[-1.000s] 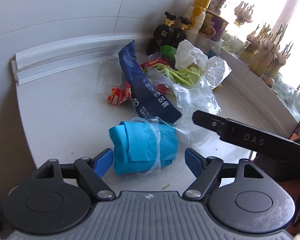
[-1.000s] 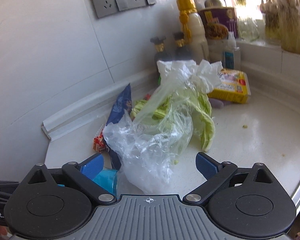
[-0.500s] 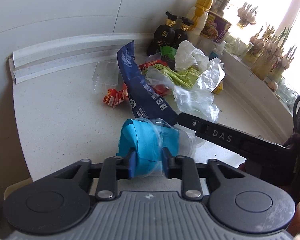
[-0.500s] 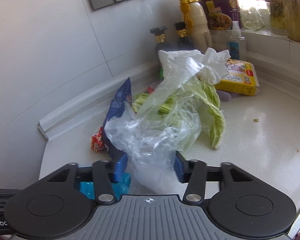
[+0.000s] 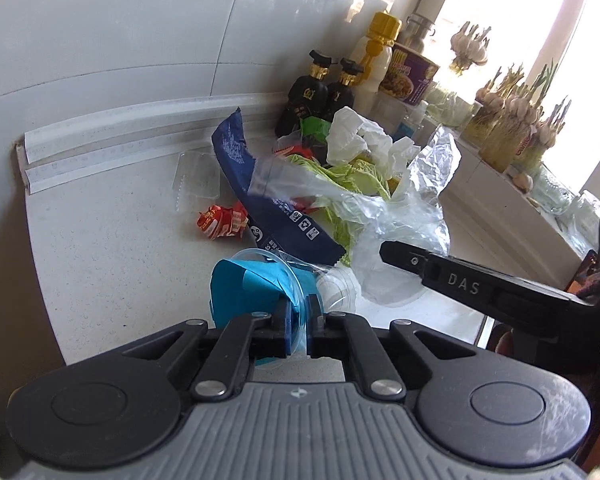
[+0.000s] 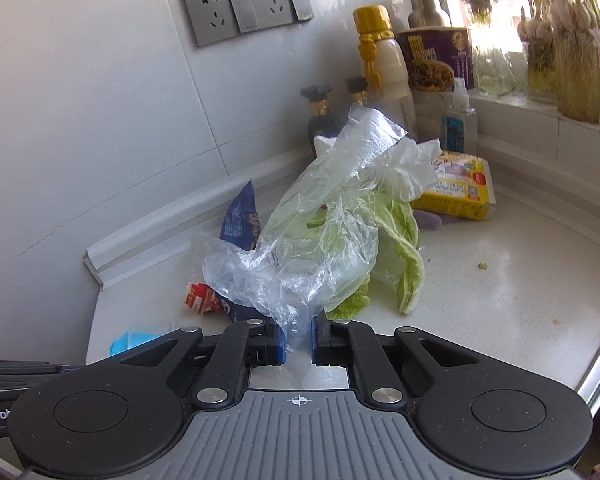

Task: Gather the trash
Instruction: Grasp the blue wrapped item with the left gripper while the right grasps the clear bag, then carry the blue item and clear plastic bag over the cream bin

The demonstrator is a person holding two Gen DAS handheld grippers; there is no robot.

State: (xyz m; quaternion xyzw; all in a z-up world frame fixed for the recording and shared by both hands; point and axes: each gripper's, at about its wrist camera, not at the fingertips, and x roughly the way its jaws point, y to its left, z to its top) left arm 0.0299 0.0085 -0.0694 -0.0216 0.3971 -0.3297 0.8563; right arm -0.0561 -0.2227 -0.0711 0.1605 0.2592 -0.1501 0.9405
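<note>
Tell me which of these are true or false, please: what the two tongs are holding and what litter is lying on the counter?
1. The left tongs pinch blue paper. True.
2. The right tongs hold the yellow box. False: their jaws are closing on a clear plastic bag; the box lies apart.
3. A red wrapper lies on the counter. True.
4. The dark bottles lie toppled. False: they stand upright.
</note>
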